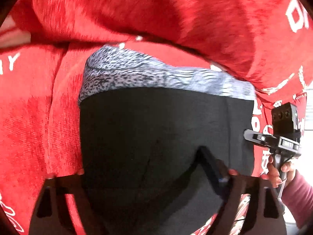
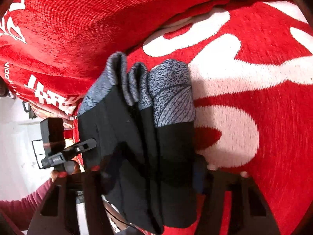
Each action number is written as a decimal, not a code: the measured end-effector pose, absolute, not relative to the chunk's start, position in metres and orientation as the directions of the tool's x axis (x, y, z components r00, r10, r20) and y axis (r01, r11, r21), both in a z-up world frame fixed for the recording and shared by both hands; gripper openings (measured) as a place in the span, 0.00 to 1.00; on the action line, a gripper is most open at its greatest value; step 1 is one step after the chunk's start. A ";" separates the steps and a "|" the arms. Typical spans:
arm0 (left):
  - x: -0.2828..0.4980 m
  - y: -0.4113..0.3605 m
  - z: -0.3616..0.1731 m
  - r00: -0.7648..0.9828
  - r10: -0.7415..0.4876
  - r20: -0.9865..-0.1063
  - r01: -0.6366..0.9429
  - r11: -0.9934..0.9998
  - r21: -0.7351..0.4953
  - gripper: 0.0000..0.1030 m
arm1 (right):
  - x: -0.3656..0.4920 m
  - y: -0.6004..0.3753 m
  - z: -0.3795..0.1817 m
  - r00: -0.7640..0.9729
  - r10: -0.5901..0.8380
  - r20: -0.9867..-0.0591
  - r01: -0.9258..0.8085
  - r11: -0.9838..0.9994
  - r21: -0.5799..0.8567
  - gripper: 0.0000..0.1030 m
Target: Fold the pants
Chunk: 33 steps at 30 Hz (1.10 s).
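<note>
The folded pants [image 1: 156, 137] lie on the blanket [image 1: 39, 117]. A cushion [image 1: 156, 9] rises just behind them.

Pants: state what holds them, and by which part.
The left gripper and right gripper each straddle the black near end of the pants; a firm grip cannot be told.

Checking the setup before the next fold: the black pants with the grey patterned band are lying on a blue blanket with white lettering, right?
Not quite: the blanket is red, not blue. The right wrist view shows red fabric with white lettering under and around the pants. The rest holds: they are black with a grey patterned band.
</note>
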<state>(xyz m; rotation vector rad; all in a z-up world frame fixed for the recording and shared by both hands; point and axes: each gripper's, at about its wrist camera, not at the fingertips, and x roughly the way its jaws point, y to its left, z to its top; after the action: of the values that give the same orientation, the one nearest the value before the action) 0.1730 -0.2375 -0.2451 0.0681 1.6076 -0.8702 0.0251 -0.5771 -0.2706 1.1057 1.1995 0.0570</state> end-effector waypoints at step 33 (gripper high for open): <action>0.115 -0.106 -0.211 -0.117 -0.311 -0.943 0.470 0.819 -0.328 0.88 | -0.047 -0.468 -0.232 0.336 0.371 -0.865 0.640 0.584 0.499 0.61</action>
<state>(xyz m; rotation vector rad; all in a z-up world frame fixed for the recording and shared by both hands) 0.1151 -0.1055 -0.2112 0.1311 1.5520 -0.6672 -0.0471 -0.4675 -0.2317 0.9979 1.2717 -0.2195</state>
